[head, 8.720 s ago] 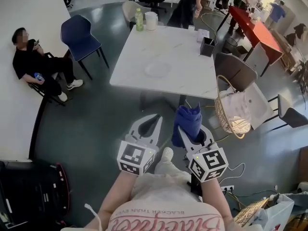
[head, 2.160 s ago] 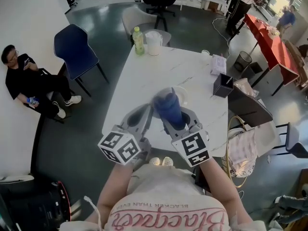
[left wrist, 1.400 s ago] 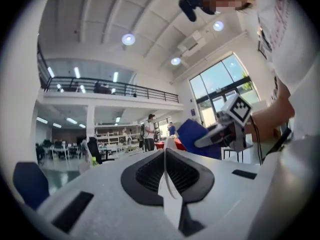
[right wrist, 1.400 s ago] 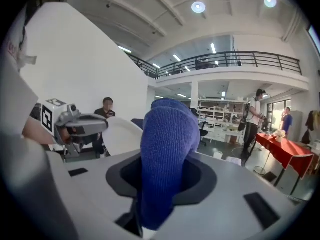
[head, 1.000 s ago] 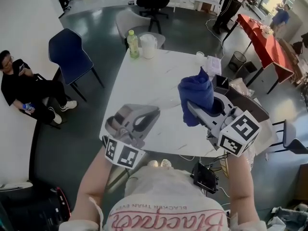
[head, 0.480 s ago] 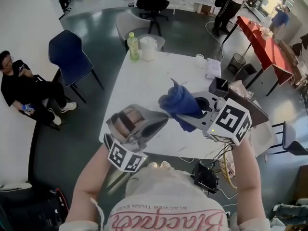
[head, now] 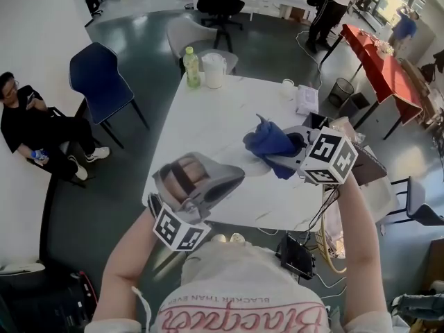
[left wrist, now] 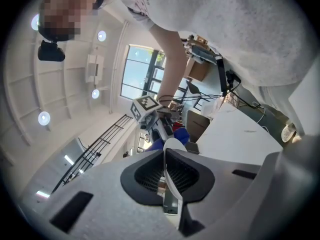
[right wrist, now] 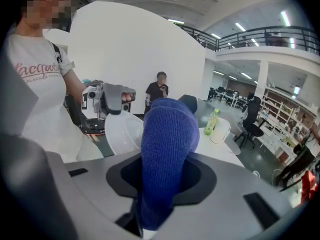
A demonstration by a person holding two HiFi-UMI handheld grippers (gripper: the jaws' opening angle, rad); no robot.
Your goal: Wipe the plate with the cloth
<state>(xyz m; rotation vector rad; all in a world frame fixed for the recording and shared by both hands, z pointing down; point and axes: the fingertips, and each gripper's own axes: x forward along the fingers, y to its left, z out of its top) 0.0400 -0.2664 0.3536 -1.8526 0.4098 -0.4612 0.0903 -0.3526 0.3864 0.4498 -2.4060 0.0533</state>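
My left gripper (head: 234, 177) is shut on the rim of a clear, whitish plate (right wrist: 120, 133) and holds it up over the near edge of the white table (head: 222, 116). In the left gripper view the plate's thin edge (left wrist: 172, 149) runs between the jaws. My right gripper (head: 276, 154) is shut on a bunched dark blue cloth (head: 269, 141), which sticks out past its tips and hides them. The cloth (right wrist: 167, 144) hangs close to the plate's right side; whether they touch I cannot tell. In the head view the plate is barely visible.
At the table's far end stand a green bottle (head: 189, 55) and a white jug (head: 214, 70). A cup (head: 288, 85), a tissue pack (head: 305, 99) and a black box (head: 316, 120) sit on the right. A blue chair (head: 104, 75) and a seated person (head: 28, 116) are on the left.
My right gripper has come down and swung left with the cloth, from high on the right to beside the plate. The left gripper has rolled a little and stayed near the table's edge.
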